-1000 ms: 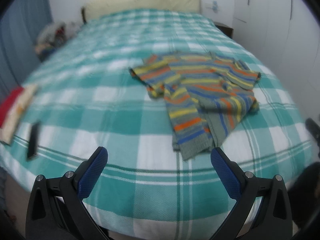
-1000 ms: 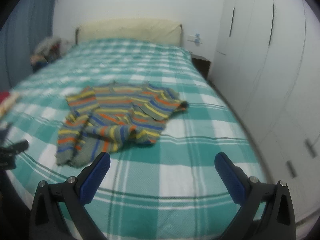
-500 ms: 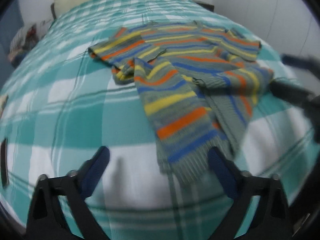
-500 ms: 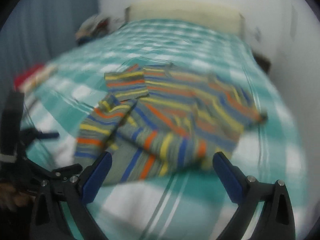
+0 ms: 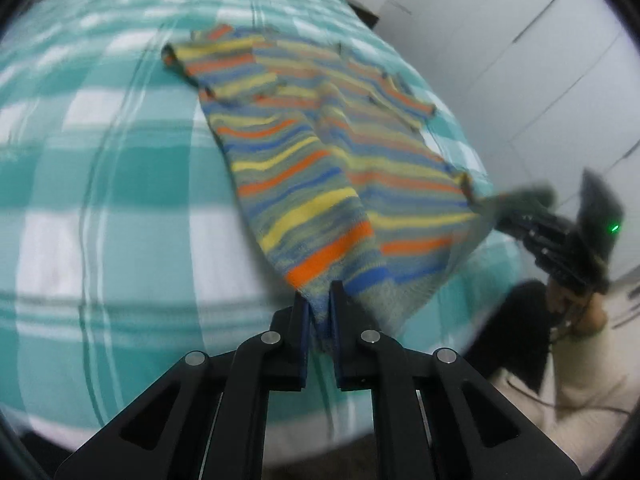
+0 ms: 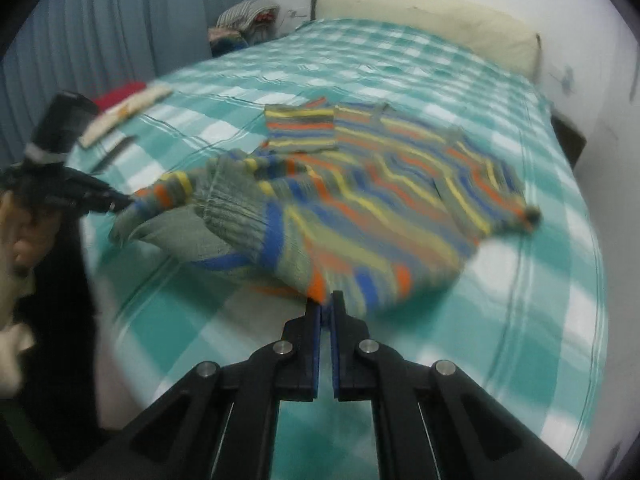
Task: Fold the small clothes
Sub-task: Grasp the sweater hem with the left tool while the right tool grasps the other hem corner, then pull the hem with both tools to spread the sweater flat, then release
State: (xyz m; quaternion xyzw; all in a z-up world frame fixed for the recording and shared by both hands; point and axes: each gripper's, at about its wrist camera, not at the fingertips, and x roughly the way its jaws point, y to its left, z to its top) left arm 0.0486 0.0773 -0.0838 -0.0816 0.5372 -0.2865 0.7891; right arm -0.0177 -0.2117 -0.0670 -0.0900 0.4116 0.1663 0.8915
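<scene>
A grey sweater with orange, yellow and blue stripes (image 5: 320,184) lies on the teal checked bed (image 5: 100,200). My left gripper (image 5: 319,304) is closing on the sweater's near hem, with the knit pinched between its pads. In the right wrist view the sweater (image 6: 360,208) is blurred and bunched at its near left. My right gripper (image 6: 326,304) is shut on the hem edge there. Each view catches the other tool: the right gripper (image 5: 496,204) grips the sweater's right corner, and the left gripper (image 6: 116,202) pulls up a fold.
A cream pillow (image 6: 420,16) lies at the head of the bed, beside a heap of clothes (image 6: 244,20). Red and cream folded cloth (image 6: 124,100) and a dark flat object (image 6: 114,152) sit at the bed's left edge. White wardrobe doors (image 5: 520,40) stand right.
Both grippers dropped toward the sweater's near hem and went from wide open to closed on it. The hem now lifts off the bed between them.
</scene>
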